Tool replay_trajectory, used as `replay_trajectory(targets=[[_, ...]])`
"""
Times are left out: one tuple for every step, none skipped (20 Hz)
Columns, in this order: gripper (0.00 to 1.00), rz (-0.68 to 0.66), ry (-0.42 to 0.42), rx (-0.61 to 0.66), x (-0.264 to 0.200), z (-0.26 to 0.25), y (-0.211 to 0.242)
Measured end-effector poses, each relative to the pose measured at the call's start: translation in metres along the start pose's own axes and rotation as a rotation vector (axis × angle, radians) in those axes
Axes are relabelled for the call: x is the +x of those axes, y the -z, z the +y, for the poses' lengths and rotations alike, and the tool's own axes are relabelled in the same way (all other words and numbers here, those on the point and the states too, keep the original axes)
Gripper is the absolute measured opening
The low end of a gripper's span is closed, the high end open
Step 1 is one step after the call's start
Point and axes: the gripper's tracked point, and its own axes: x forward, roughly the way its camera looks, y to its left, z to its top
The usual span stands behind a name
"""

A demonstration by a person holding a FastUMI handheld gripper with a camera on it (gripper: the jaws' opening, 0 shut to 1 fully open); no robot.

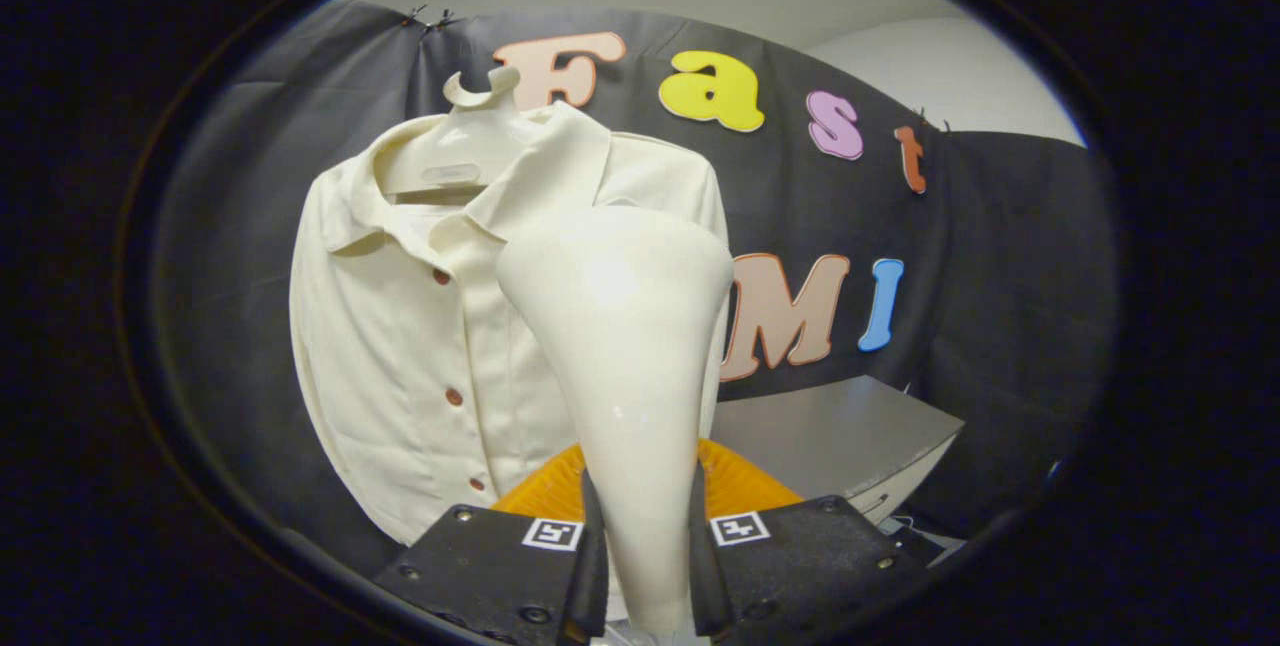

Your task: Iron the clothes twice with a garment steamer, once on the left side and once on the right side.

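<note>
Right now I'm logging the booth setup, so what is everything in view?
garment steamer: one, cream, between the gripper's fingers, head up in front of the shirt.
shirt: one, cream with brown buttons, hanging beyond the steamer.
hanger: one, cream, inside the shirt collar.
orange ribbed object: one, just behind the fingers.
grey table: one, beside the shirt.
hand-held gripper: one, both fingers pressed on the steamer's handle.

Steamer (625, 346) glossy smooth plastic, clamped by tongs (645, 566). Shirt (400, 346) matt woven cloth, shiny buttons (441, 276). Hanger (470, 141) smooth plastic. Bench (840, 436) matt.
</note>
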Motion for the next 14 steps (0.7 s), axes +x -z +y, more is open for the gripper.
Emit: replay_trajectory(targets=[[0.32,0.009,-0.006,-0.005,0.008,0.0,-0.002],[0.32,0.003,-0.008,-0.005,0.015,0.0,-0.006],[0.33,-0.005,-0.011,-0.009,0.021,0.001,-0.011],[0.33,-0.01,-0.014,-0.018,0.027,0.001,-0.013],[0.33,-0.003,-0.021,-0.028,0.034,0.002,-0.013],[0.33,0.012,-0.018,-0.038,0.037,0.001,-0.009],[0.33,0.001,-0.003,-0.046,0.039,-0.002,-0.009],[0.33,0.005,0.007,-0.049,0.04,-0.005,-0.004],[0.33,0.007,0.008,-0.044,0.041,-0.005,0.001],[0.33,0.008,0.009,-0.038,0.043,-0.007,0.006],[0.33,0.004,0.01,-0.031,0.044,-0.008,0.009],[0.33,0.01,0.011,-0.025,0.045,-0.009,0.015],[0.33,0.009,0.013,-0.022,0.046,-0.01,0.02],[0.33,0.009,0.014,-0.021,0.046,-0.012,0.025]])
